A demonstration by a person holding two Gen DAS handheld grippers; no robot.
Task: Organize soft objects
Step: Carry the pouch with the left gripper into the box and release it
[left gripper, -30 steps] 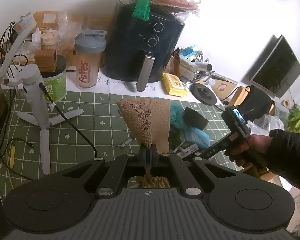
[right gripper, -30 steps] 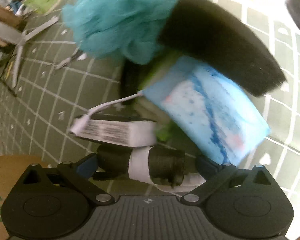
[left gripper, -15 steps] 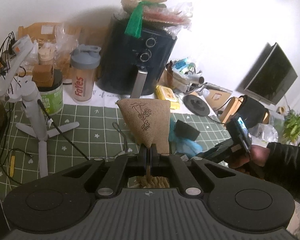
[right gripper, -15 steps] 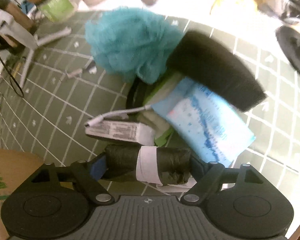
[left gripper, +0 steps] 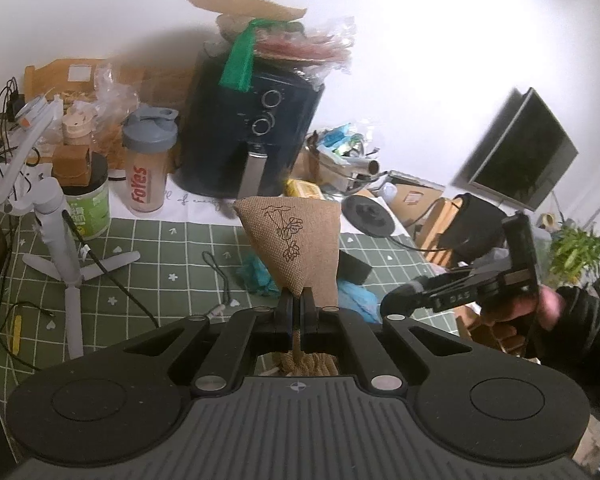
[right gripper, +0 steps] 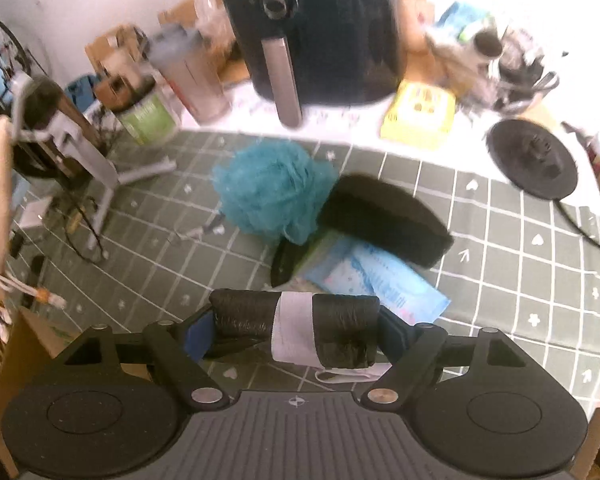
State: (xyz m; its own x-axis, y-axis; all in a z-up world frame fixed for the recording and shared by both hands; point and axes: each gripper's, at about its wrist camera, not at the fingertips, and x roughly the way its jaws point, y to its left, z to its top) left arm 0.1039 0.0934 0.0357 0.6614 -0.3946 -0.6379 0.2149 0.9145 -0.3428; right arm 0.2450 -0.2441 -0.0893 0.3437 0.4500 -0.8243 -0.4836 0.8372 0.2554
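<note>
the left tongs [left gripper: 299, 300] are pinched nearly closed on the neck of one burlap pouch [left gripper: 291, 240], held up off the table [left gripper: 172, 248] with its wide end pointing away. the right tongs [right gripper: 296, 322] are spread about as wide as one black roll [right gripper: 300, 326] with a white band, gripped by its ends and held above the near part of the green grid mat [right gripper: 500, 264]. beyond the roll lies one pile near the mat's middle: one teal pouf [right gripper: 272, 192], one black sponge [right gripper: 380, 216] and one blue packet [right gripper: 376, 276], all touching. bare mat shows to the right of the pile and between it and the tripod [right gripper: 104, 172] on the left. along the far edge stand one air fryer [right gripper: 312, 28], one shaker [left gripper: 148, 168] and one green tub [left gripper: 90, 204].
</note>
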